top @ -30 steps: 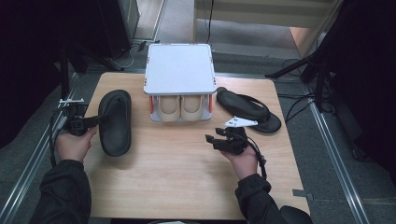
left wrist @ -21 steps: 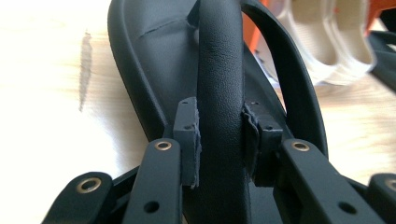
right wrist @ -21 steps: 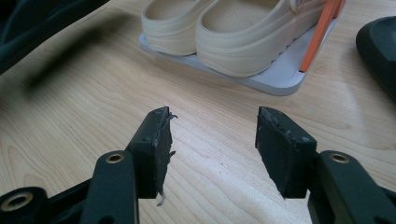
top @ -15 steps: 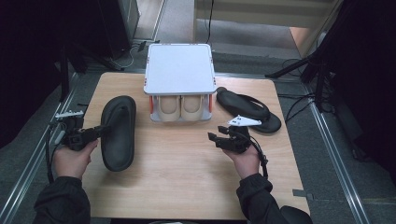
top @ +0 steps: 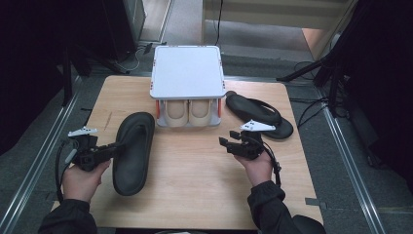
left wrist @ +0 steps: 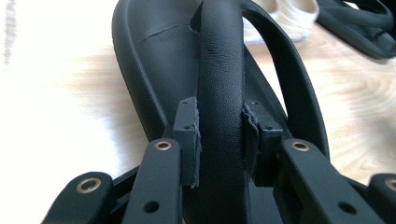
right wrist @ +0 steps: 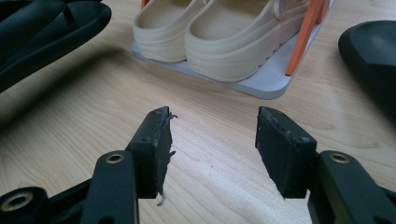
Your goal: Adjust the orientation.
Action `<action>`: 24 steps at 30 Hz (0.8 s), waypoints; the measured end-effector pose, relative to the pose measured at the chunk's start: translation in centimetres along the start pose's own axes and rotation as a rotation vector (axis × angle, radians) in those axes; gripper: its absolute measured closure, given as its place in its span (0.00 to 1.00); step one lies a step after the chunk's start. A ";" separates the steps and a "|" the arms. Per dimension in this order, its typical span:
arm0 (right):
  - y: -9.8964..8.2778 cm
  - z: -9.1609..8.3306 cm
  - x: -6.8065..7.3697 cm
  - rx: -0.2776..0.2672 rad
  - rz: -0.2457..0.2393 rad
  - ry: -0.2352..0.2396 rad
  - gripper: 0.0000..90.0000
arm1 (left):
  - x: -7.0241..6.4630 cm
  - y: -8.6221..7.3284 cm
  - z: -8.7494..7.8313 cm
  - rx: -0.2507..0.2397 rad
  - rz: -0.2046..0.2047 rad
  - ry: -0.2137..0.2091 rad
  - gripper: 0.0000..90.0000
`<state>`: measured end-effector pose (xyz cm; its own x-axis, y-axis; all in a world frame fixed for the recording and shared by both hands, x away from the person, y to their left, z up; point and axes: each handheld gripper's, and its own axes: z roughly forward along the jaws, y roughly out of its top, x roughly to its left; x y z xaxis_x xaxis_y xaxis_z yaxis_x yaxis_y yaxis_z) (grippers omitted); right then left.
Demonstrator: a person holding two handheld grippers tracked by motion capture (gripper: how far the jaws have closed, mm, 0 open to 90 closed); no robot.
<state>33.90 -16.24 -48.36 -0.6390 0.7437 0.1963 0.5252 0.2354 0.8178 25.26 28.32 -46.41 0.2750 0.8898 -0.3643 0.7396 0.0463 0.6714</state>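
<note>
A black flip-flop [top: 131, 152] lies lengthwise on the left half of the wooden table [top: 195, 185]. My left gripper [top: 116, 147] comes in from its left side and is shut on its strap [left wrist: 219, 88], with a pad pressed on each side. Its mate, a second black flip-flop [top: 258, 113], lies at the right of the white shoe rack [top: 187, 73]. My right gripper [top: 225, 143] hovers open over the table's right middle, nothing between its pads [right wrist: 154, 140], and faces the beige clogs [right wrist: 224, 32] on the rack's lower shelf.
The rack stands at the middle of the table's far edge, with orange posts [right wrist: 303, 42] under its flat white top. Cables and dark stands crowd the floor at the right. Bare wood stretches between the two hands and along the near edge.
My left hand has drawn the held flip-flop toward the near edge and slightly right. The right hand and its gripper have stayed put.
</note>
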 end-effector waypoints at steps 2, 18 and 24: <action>0.0 0.0 0.0 0.001 0.002 -0.003 0.51 | -0.4 -0.5 0.2 0.009 -0.002 -0.022 0.78; 0.1 -0.3 -0.6 -0.025 0.020 -0.016 0.51 | -3.2 -2.8 1.2 0.049 0.032 -0.079 0.78; 0.4 -0.1 -0.8 -0.025 0.021 -0.018 0.51 | -4.0 -3.3 1.8 0.046 0.039 -0.080 0.78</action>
<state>34.56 -16.84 -48.11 -0.6181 0.7592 0.2039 0.5241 0.2047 0.8267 22.81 23.78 -48.27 0.3510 0.8510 -0.3906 0.7546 -0.0100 0.6562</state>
